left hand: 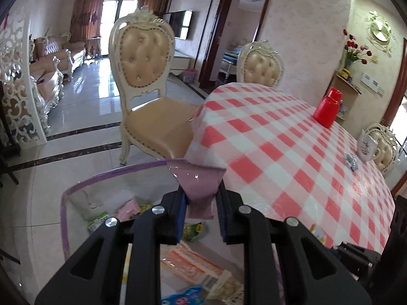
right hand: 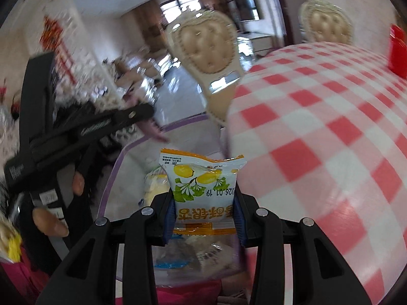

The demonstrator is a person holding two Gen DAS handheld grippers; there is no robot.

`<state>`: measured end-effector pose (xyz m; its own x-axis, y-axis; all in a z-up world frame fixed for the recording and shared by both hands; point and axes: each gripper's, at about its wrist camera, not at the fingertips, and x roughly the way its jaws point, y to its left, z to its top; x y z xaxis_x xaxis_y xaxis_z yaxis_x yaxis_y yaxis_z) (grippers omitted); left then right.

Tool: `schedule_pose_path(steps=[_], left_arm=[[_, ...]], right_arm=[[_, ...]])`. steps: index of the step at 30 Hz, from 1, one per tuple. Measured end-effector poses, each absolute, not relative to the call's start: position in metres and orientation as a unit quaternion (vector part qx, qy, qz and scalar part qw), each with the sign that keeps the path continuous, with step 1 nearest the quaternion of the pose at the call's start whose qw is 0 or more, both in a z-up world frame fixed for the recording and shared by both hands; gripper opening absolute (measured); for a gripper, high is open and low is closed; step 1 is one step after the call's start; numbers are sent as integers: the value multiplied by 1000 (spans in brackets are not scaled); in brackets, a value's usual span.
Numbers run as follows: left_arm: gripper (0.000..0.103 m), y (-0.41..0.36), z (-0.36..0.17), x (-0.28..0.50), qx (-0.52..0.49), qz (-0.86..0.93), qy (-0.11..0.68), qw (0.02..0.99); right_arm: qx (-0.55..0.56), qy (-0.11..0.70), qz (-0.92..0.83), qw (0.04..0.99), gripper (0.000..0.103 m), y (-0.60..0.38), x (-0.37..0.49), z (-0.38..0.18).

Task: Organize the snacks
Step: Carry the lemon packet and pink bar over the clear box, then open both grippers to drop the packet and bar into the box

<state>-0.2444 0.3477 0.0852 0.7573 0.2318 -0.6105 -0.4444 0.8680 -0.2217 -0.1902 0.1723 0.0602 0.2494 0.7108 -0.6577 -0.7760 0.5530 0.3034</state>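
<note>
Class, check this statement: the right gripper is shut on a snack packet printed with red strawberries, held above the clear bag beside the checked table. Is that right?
One detail is wrong. In the right wrist view, the right gripper is shut on a snack packet printed with yellow lemons and green leaves, not red strawberries. It is held above the clear bag beside the checked table, as stated.

Daylight from a curtained window (left hand: pixel 121 5) glosses the pale tiled floor (left hand: pixel 84 117). Cream tufted chairs (left hand: pixel 145 58) flank a red-checked tablecloth (left hand: pixel 292 152); carved sofas (left hand: pixel 51 61) line the left, and what seems a wall clock (left hand: pixel 380 33) hangs right.
</note>
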Motion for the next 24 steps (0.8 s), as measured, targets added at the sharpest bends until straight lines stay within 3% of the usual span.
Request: schedule_pose_path(steps=[9,10,11,12,13,14,17,24], left_arm=[[23,377,81,-260,-196,218,292,910],[33,378,83,-263,-196,231,289,908],[45,379,85,-265,-197,244,284,906],[77,380,86,-267,-200,260,277,903],[91,379,90,-271,-202,283,261,901],[91,375,94,-276,-200,306,239,899],[98,359,102,-278,-182,325,215,903],[101,280,105,-239,-134,241,237,932]], right_arm=[[-85,391,518,756,40,221,-220,50],[-81,386,528,752,40,222,-222,52],[-79,381,535,750,48,221,-223,53],[-76,377,539,749,64,219,-223,56],[-64,367,541,754,72,212,-222,61],[-52,359,538,761,78,205,-218,64],[-15,348,522,779,78,176,-200,75],[114,356,418,828,78,54,-131,73]])
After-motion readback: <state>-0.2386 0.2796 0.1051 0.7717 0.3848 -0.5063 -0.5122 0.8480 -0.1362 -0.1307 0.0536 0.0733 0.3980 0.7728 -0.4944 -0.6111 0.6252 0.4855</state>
